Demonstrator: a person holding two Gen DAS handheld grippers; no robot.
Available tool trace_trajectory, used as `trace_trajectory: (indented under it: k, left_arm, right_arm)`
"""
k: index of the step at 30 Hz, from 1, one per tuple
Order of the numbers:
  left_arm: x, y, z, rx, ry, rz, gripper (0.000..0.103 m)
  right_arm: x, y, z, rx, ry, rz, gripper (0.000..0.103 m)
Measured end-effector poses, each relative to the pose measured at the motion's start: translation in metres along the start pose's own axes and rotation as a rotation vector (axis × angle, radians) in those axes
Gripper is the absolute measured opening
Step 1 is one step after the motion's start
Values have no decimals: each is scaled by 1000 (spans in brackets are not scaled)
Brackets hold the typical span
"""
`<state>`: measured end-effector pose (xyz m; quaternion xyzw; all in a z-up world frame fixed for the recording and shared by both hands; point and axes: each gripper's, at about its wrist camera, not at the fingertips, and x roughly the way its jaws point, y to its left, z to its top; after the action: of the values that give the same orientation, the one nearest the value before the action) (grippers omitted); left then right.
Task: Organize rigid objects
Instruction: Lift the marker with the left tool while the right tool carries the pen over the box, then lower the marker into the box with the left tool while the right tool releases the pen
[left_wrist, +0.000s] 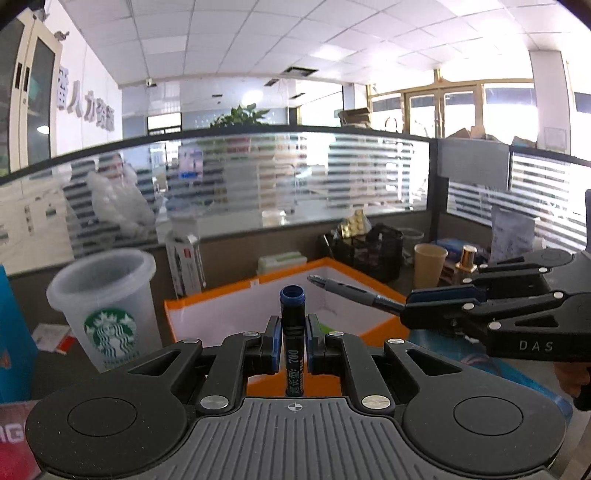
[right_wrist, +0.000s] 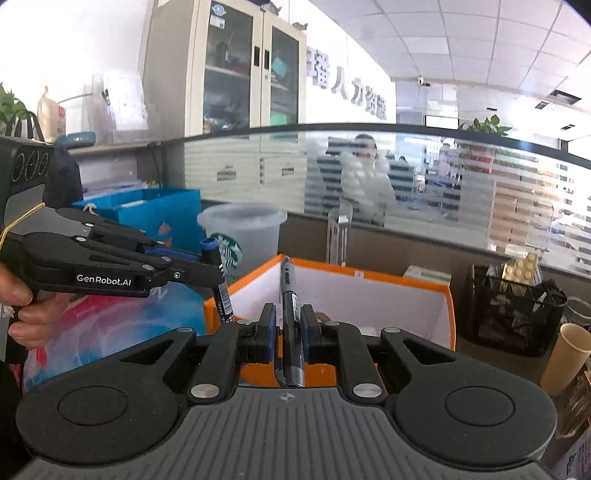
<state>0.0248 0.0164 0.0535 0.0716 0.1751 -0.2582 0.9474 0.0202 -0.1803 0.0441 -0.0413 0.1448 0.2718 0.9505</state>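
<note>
Your left gripper (left_wrist: 290, 341) squeezed the marker (left_wrist: 292, 325) upright; your right gripper (right_wrist: 288, 332) squeezed the pen (right_wrist: 291, 325), both above the orange box (left_wrist: 207, 306).

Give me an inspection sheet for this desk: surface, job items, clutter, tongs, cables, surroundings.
Surface: desk, crowded.
Job items: blue-capped marker in left tongs; dark pen in right tongs; open orange box in front of both.
Clutter: Starbucks cup, paper cup, black mesh basket, blue bag.
Tongs: both shut on their items.
Cables: nothing seen.
Surroundings: striped glass partition, cabinet.
</note>
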Motion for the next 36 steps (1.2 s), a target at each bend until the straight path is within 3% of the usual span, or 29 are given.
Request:
trace_trajectory:
  k: [8,24,36]
  left_arm:
    - [8,2,15,-1,-16,11,11]
    - [35,16,41,-8,-29,13,11]
    - [92,44,28,-83,76,9,11]
  right_arm:
    - [1,-6,10,13,-45,-3,13]
    - [23,-22,22,41,-53,-36,13]
    - [77,-49,15,101,10,-50,13]
